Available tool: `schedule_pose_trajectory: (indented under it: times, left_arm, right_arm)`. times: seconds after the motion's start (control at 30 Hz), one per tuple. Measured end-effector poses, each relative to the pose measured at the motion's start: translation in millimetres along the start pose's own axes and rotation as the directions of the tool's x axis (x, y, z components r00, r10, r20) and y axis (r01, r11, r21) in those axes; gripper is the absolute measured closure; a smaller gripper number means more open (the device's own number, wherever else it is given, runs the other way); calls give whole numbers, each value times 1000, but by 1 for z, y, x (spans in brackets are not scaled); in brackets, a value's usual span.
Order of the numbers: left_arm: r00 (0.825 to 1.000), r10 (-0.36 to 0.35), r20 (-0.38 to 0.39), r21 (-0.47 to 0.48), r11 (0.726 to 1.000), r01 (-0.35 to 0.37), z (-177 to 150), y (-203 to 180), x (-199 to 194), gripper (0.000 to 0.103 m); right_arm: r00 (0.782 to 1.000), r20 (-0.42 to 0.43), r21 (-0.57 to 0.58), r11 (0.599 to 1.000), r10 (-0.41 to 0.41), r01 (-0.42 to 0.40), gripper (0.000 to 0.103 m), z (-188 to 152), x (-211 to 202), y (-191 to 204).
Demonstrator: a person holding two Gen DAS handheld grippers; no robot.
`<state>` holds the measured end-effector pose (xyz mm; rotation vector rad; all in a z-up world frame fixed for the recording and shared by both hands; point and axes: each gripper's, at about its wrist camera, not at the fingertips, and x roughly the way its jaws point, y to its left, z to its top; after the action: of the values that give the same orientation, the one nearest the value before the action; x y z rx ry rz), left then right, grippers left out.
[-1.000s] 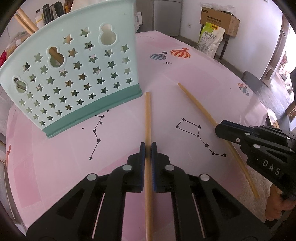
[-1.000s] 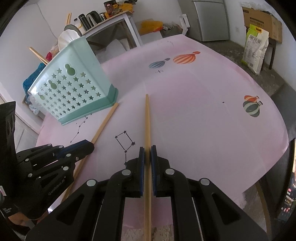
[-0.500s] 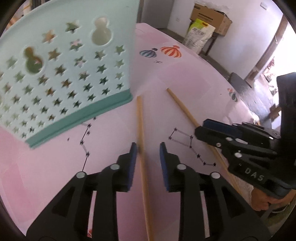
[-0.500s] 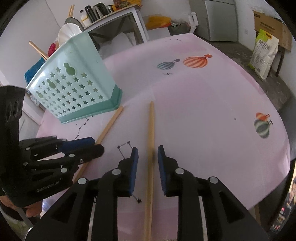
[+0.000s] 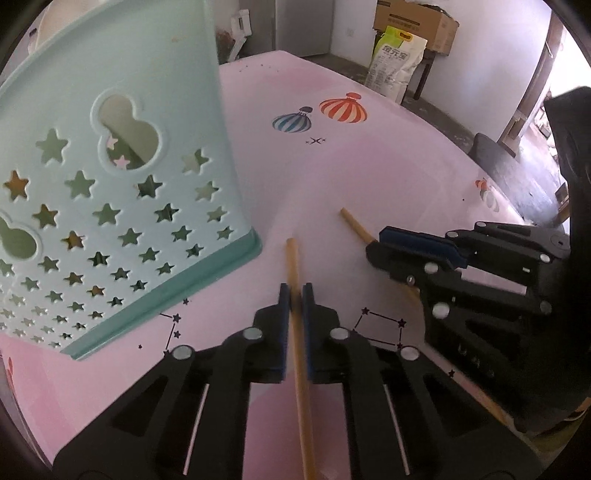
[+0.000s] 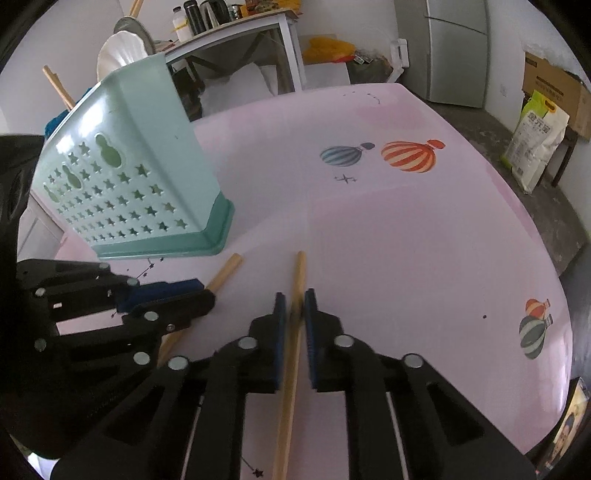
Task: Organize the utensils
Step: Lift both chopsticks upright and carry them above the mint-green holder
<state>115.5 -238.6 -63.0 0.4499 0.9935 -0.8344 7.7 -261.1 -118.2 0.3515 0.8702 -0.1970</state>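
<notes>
Two wooden chopsticks lie side by side on the pink table. My left gripper is closing its jaws, and the blue pads press on the left chopstick close to its far end. My right gripper is closing as well, its pads tight on the right chopstick. Each wrist view shows the other gripper from the side: the right gripper over its chopstick, the left gripper over its chopstick. A mint basket with star holes stands just left of both chopstick tips.
Another stick pokes out behind the basket. Beyond the table are a white shelf with bottles, a fridge, a cardboard box and a sack. The table edge falls away at the right.
Both grippers opened, slid forward along their chopsticks toward the basket, and closed on them again nearer the far tips. The basket now looms larger.
</notes>
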Motion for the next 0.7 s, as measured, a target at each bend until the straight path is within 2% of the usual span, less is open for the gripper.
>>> schedule_pose_trajectory:
  times: [0.13, 0.3, 0.4, 0.57, 0.7]
  left_arm:
    - [999, -29, 33, -53, 998, 30, -1, 10, -9, 98]
    - [983, -106, 150, -106, 987, 122, -6, 24, -51, 98]
    - [959, -140, 245, -132, 975, 177, -11, 36, -87, 98]
    - [916, -153, 372, -145, 965, 220, -20, 53, -138, 98]
    - [870, -134, 474, -163, 958, 237, -24, 68, -181, 98]
  right_arm:
    - [999, 33, 39, 999, 35, -36, 96, 1, -9, -5]
    - [985, 148, 86, 991, 88, -101, 96, 6, -48, -10]
    - [967, 221, 112, 982, 125, -153, 96, 9, -75, -14]
    - [938, 309, 122, 971, 159, -205, 96, 12, -107, -15]
    - [923, 349, 116, 970, 162, -214, 96, 13, -122, -12]
